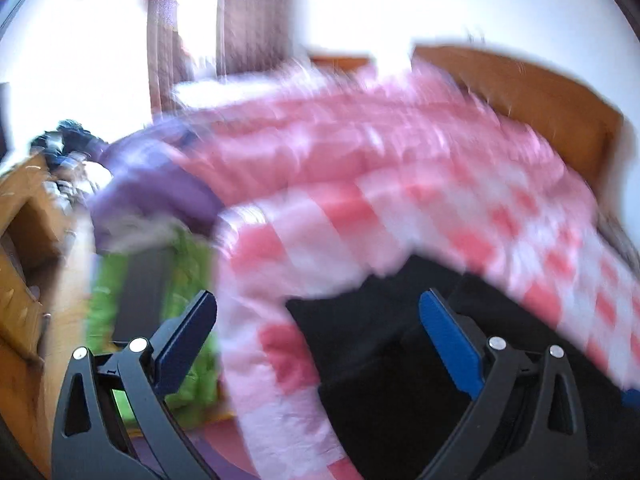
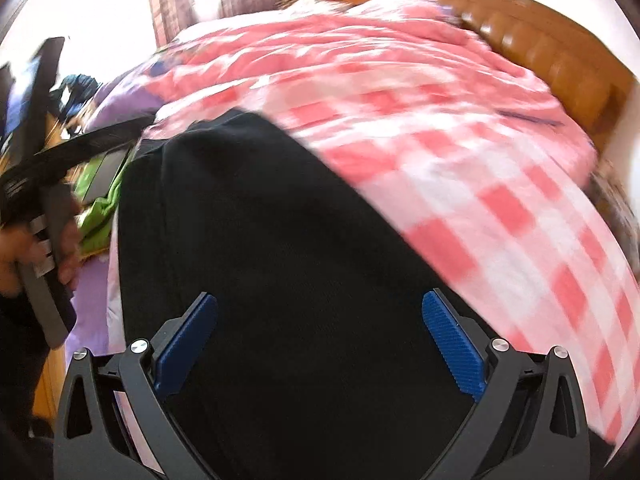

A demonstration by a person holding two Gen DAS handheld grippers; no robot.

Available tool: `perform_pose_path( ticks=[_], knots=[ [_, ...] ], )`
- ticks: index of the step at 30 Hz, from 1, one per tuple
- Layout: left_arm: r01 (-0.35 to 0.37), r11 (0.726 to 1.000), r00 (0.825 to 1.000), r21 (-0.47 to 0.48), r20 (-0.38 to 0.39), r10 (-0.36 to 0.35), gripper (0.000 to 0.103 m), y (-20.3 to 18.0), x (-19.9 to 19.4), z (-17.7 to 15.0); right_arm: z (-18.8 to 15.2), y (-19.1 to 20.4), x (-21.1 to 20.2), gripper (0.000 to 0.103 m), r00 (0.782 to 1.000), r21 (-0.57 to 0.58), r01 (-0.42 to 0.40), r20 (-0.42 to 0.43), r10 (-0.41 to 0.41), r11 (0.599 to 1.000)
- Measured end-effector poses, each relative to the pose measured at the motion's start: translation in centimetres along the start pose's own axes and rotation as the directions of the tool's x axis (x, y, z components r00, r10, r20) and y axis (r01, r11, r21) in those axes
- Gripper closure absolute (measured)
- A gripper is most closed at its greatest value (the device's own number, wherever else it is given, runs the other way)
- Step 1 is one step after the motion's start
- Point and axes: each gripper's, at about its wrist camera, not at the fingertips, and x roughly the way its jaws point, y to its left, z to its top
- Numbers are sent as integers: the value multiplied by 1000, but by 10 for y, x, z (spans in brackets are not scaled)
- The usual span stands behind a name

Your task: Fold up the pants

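Note:
Black pants (image 2: 280, 240) lie spread on a pink-and-white checked bedspread (image 2: 460, 140). My right gripper (image 2: 320, 332) is open and empty, its blue pads wide apart above the pants. My left gripper (image 1: 318, 328) is also open and empty, over the near edge of the bed, with part of the black pants (image 1: 384, 360) below and between its fingers. The left gripper also shows at the left edge of the right wrist view (image 2: 44, 160), held in a hand. Both views are motion-blurred.
A wooden headboard (image 2: 540, 52) runs along the right of the bed. A purple cloth (image 1: 160, 184) and a green cloth (image 1: 188, 280) lie off the bed's left side. A wooden cabinet (image 1: 24, 240) stands at the left. Curtains (image 1: 248, 16) hang behind.

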Motion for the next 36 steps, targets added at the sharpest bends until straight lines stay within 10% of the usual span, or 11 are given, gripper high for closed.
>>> perform_pose_path(
  ticks=[4, 8, 12, 14, 19, 36],
  knots=[
    [203, 970, 973, 131, -137, -185, 2, -33, 17, 5, -20, -38, -17, 5, 999, 106, 30, 8, -31, 994],
    [249, 959, 963, 133, -135, -231, 2, -37, 14, 11, -38, -51, -27, 5, 1000, 127, 16, 15, -18, 992],
    [549, 825, 820, 138, -283, -498, 2, -75, 8, 6, -48, -52, -20, 5, 1000, 129, -4, -2, 4, 992],
    [611, 762, 771, 213, -378, -513, 2, -111, 11, -6, -52, -51, -19, 5, 1000, 130, -3, -11, 5, 991],
    [598, 750, 755, 281, -512, -411, 2, -157, 51, -32, -69, -67, -21, 5, 996, 154, 55, -75, -44, 987],
    [593, 744, 775, 308, -469, -423, 1, -156, 56, -42, -149, -70, -71, 4, 981, 116, 165, -118, -151, 979]
  ],
)
